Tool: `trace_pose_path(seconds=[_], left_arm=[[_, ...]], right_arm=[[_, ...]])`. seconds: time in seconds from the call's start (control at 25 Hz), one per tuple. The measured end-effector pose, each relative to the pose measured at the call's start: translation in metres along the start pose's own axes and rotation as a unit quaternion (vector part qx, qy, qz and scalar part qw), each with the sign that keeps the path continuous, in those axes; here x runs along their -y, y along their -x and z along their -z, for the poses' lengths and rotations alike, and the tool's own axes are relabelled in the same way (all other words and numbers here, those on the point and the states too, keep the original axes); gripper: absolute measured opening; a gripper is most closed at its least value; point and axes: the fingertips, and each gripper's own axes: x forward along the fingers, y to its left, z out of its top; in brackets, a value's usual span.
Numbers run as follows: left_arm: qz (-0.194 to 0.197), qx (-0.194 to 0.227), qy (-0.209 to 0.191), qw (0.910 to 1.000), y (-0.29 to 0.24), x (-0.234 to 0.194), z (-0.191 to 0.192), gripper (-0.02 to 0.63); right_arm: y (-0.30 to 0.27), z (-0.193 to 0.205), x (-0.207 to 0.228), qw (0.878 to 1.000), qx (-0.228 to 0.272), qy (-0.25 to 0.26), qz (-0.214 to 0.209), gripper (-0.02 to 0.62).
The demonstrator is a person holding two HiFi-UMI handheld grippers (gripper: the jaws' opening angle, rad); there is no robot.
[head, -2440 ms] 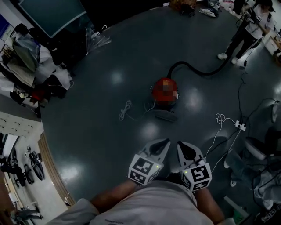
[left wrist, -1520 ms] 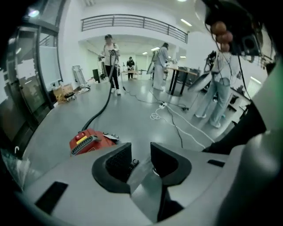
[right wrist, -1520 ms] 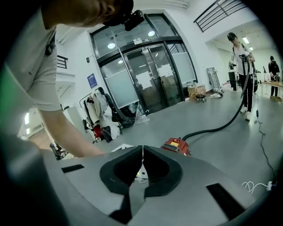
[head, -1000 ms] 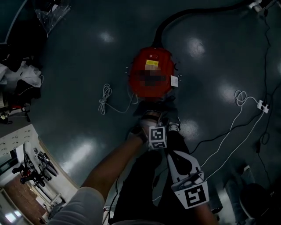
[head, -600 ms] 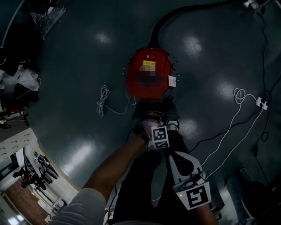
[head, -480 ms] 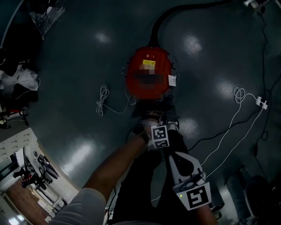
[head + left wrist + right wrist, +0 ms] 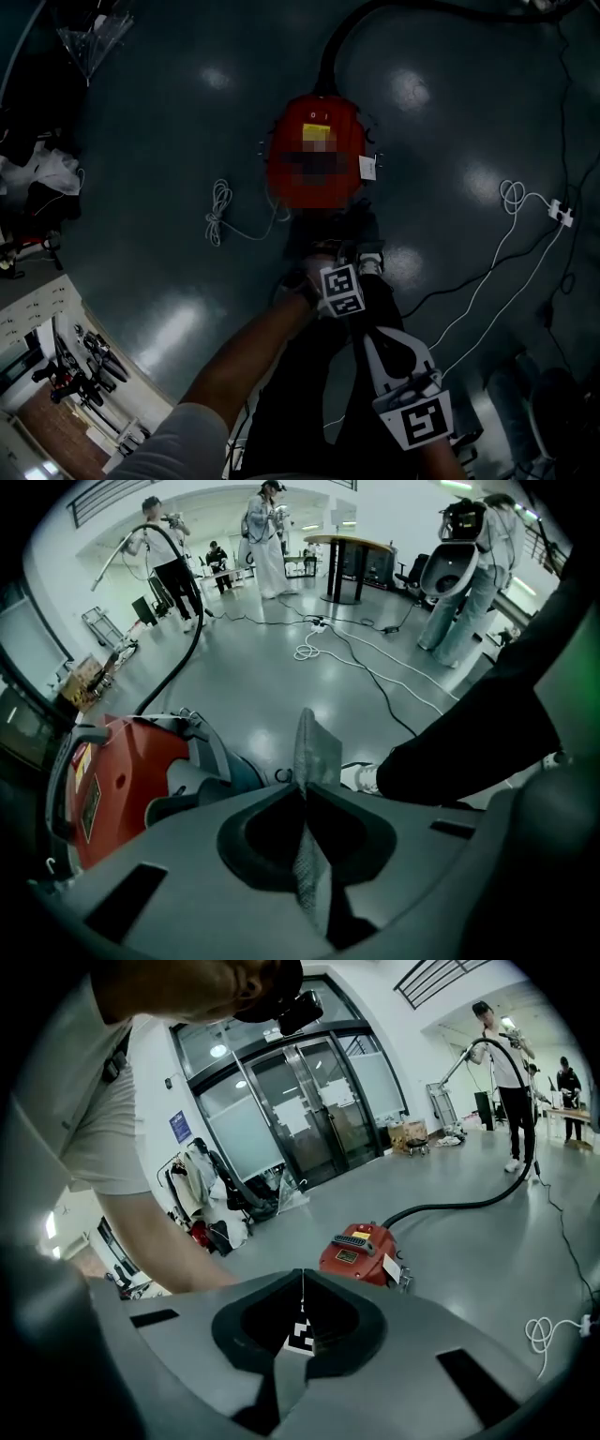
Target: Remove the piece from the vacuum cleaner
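Jaws, left gripper (image 7: pixel 303 787), closing on piece (image 7: pixel 314 747); vacuum cleaner (image 7: pixel 122 780), shoe (image 7: pixel 361 778) beside.

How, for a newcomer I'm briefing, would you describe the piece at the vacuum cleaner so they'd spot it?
Look on the grey floor for the red vacuum cleaner with its black hose. At the end away from the hose, the tongs of the left gripper are closing on a thin grey panel. Alone there, it is flat and mesh-textured.
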Motion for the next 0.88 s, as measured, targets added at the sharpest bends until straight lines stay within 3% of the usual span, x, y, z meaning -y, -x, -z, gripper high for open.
trace_pose_path(seconds=[0.36,0.52,0.88], left_arm=[[0.035,0.000,-0.002,0.9994,0.006,0.030,0.003,0.025],[0.037,0.010,0.024,0.9990,0.020,0.050,0.005,0.025],[0.032,0.045,0.055,0.9969,0.145,0.073,-0.013,0.026]], right_arm=[[0.003,0.004,-0.004,1.000,-0.005,-0.001,-0.009,0.017],[0.007,0.001,-0.008,1.000,-0.004,0.008,-0.015,0.017],[0.046,-0.059,-0.058,0.998,0.030,0.053,-0.031,0.017]])
